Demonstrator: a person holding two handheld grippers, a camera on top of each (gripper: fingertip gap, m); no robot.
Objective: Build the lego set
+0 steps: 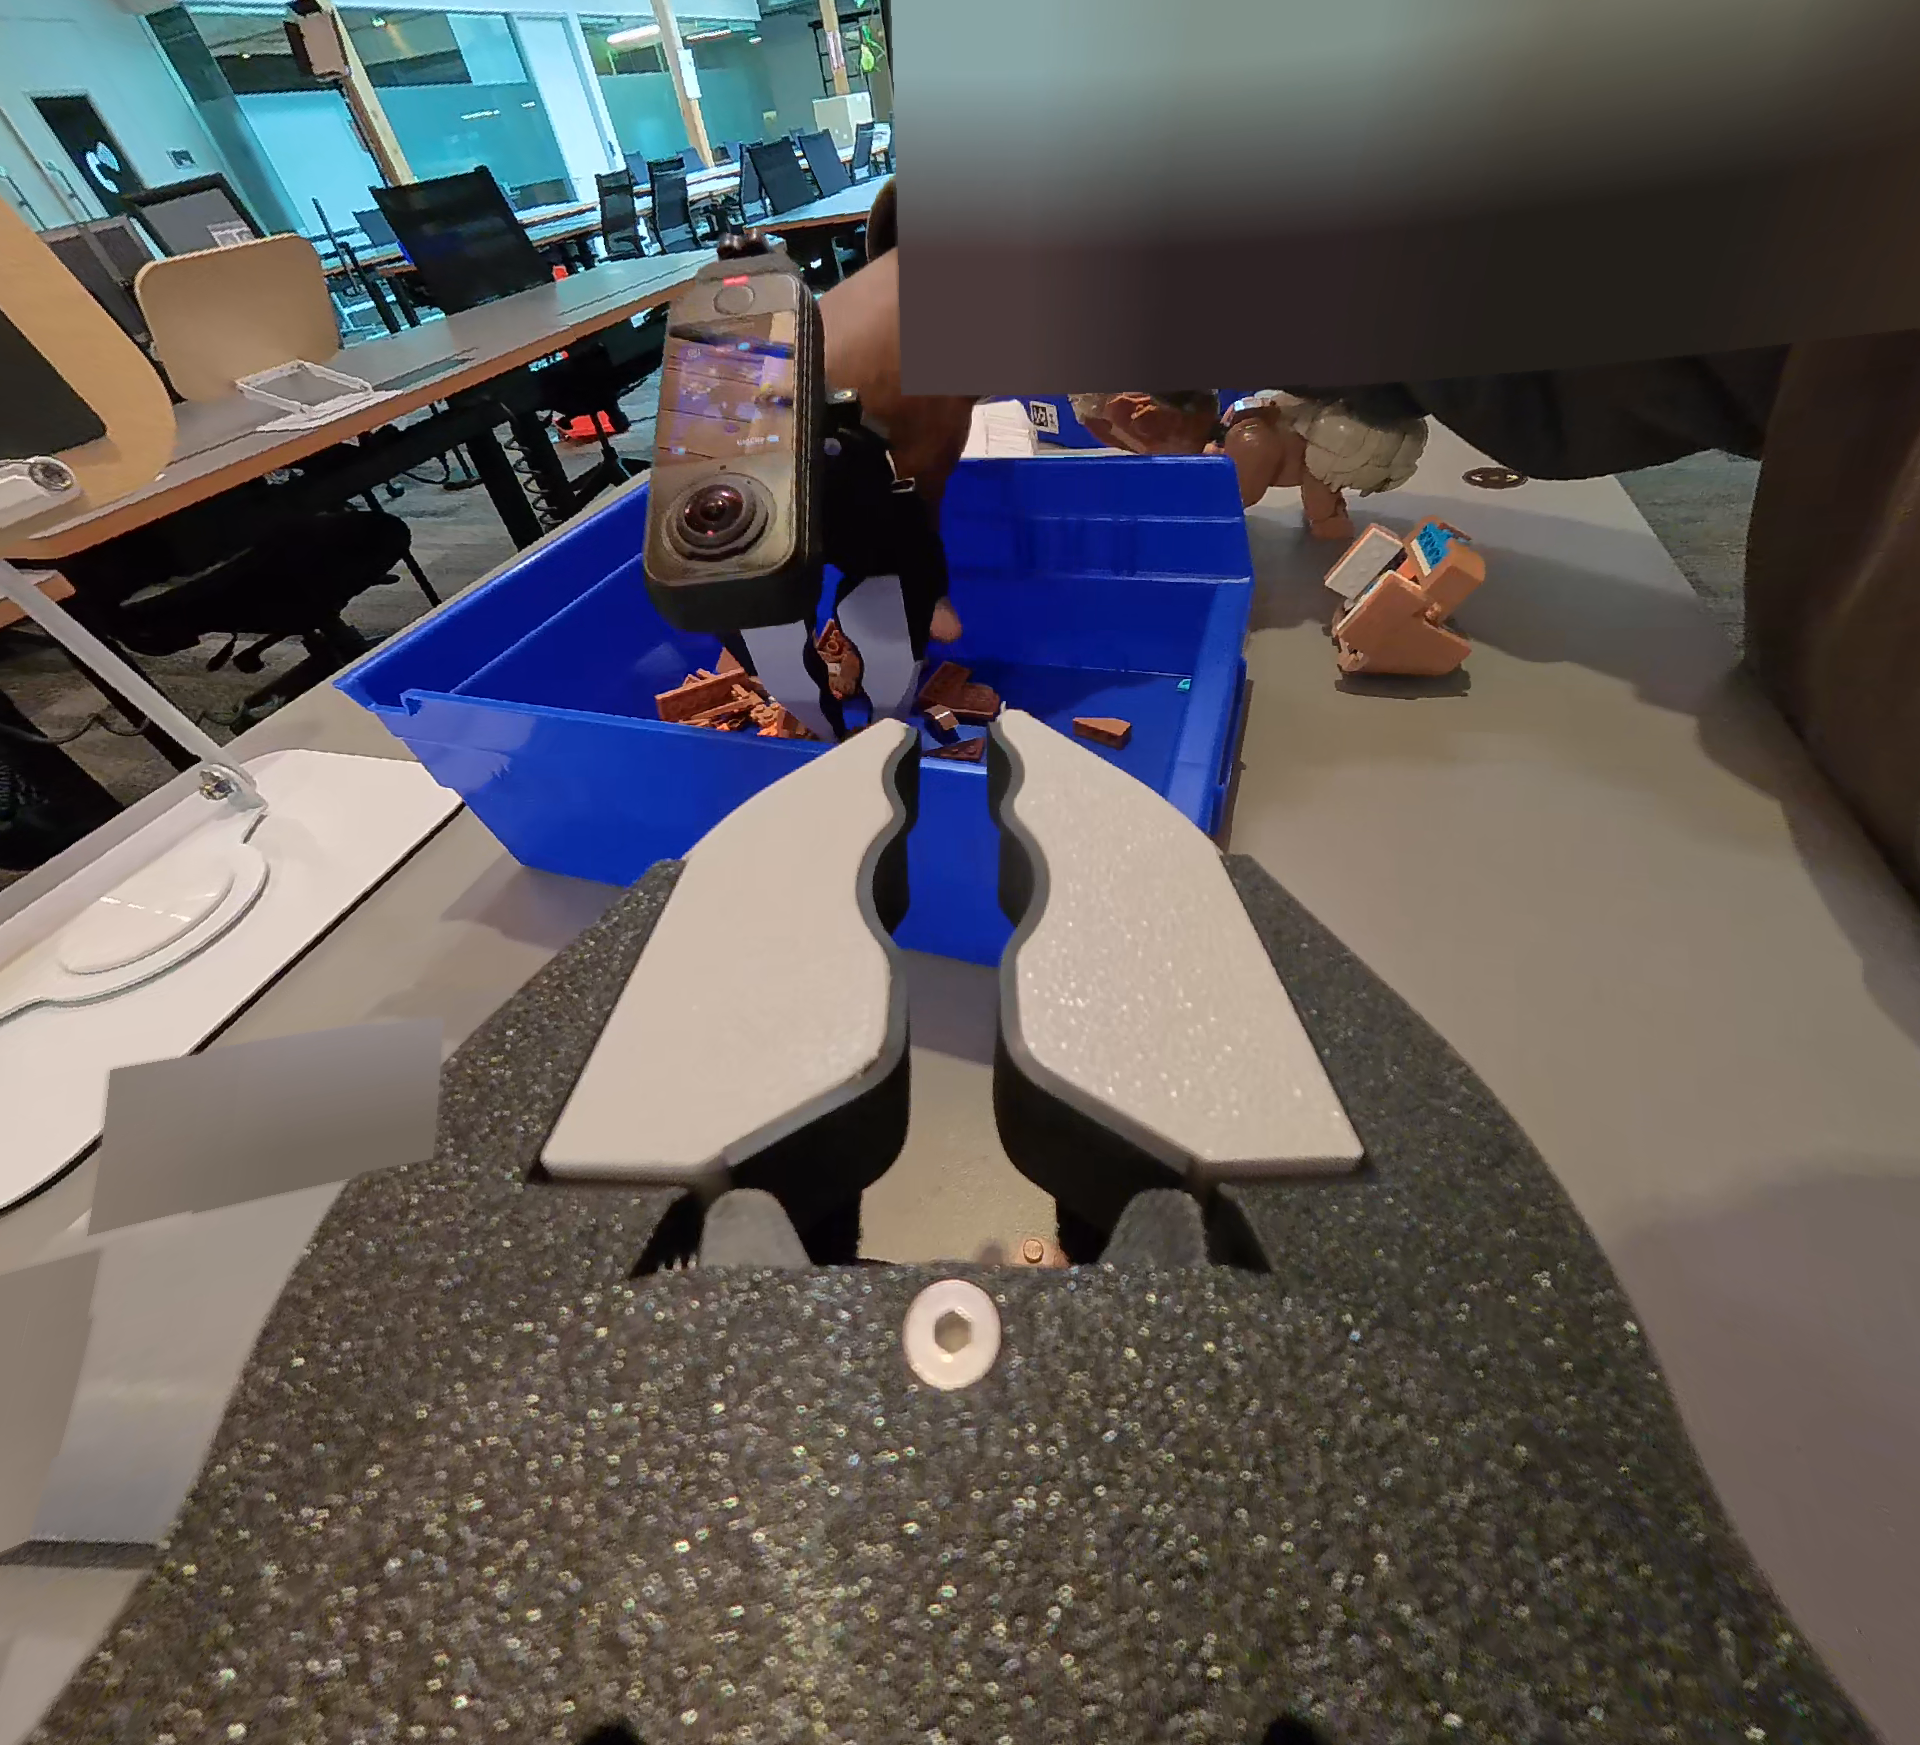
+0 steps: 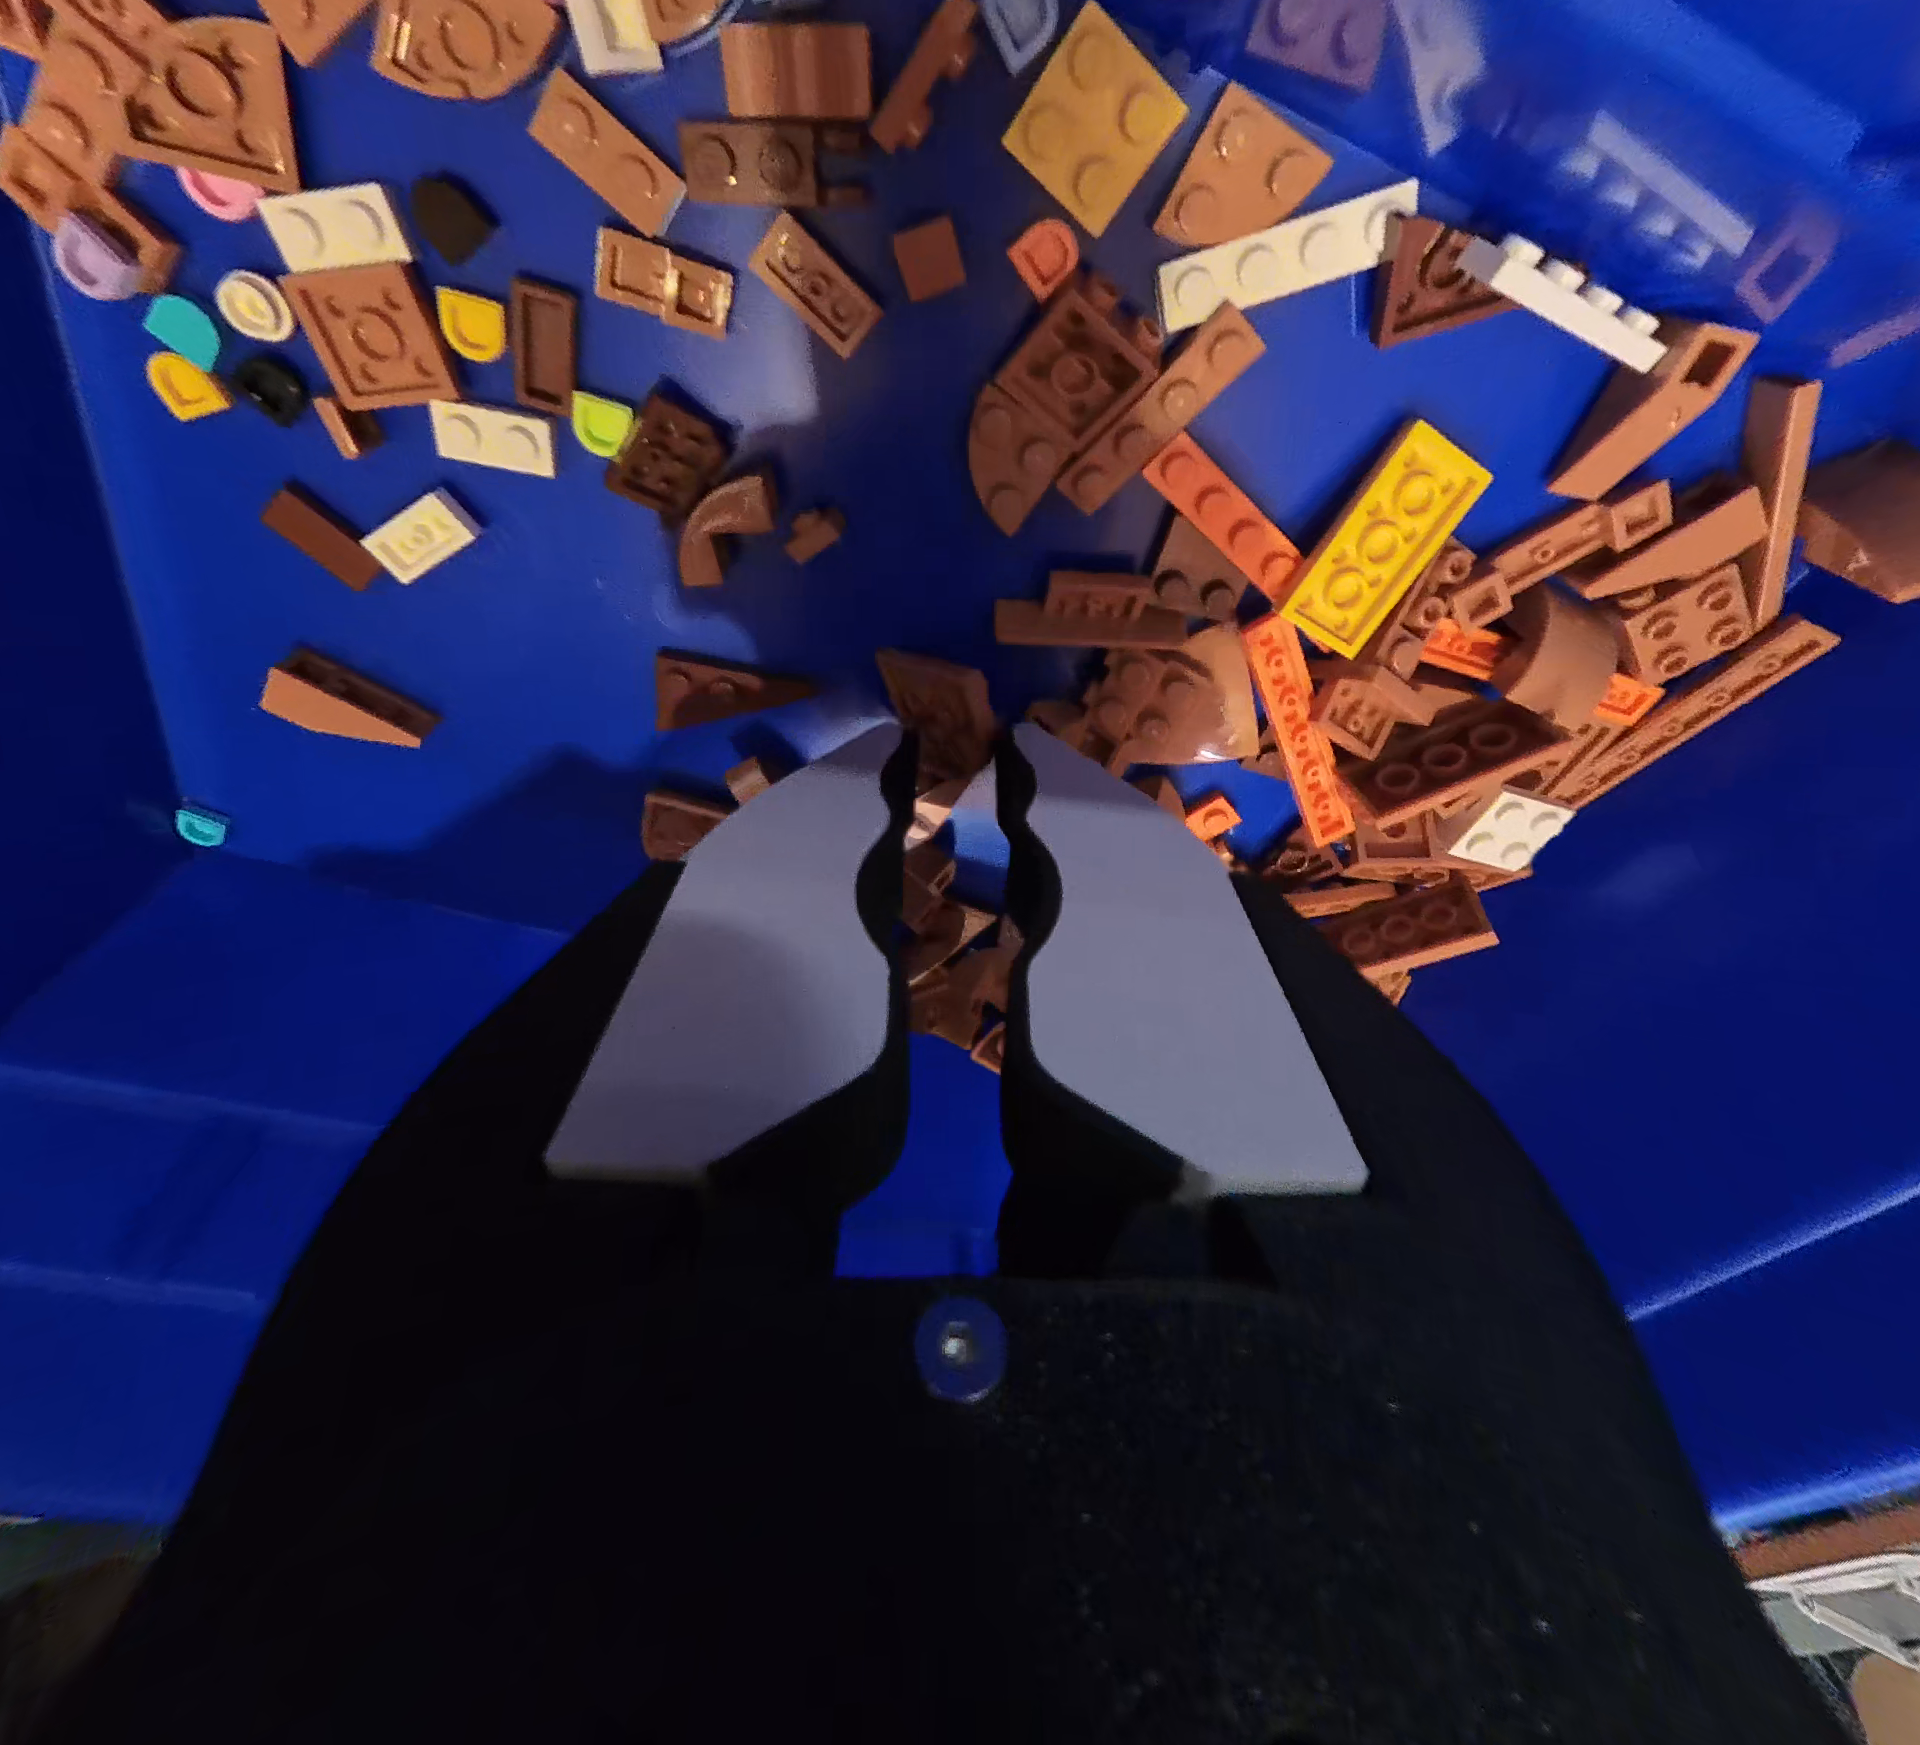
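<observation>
My left gripper [image 1: 951, 729] hovers over the grey table just in front of a blue bin [image 1: 582, 739]. Its jaws are almost together and nothing is between them. My right gripper [image 2: 956, 745] reaches down inside the bin [image 2: 582, 615], its tips in a heap of brown lego pieces [image 2: 1455, 739]. Its jaws are nearly together with a brown plate [image 2: 940, 708] between the tips. In the left wrist view the right gripper [image 1: 873, 667] shows below its black camera [image 1: 727, 459], held by a hand.
Loose pieces cover the bin floor: a yellow plate [image 2: 1387, 537], a long white plate [image 2: 1283, 251], and small coloured tiles at the left. A peach lego assembly [image 1: 1403, 604] and a tan and brown model [image 1: 1340, 448] stand on the table right of the bin. A white stand base [image 1: 156, 864] lies left. The gap from one gripper's tips to the other's is roughly 25 cm. The peach lego assembly [image 1: 1403, 604] is about 25 cm from both grippers' fingertips.
</observation>
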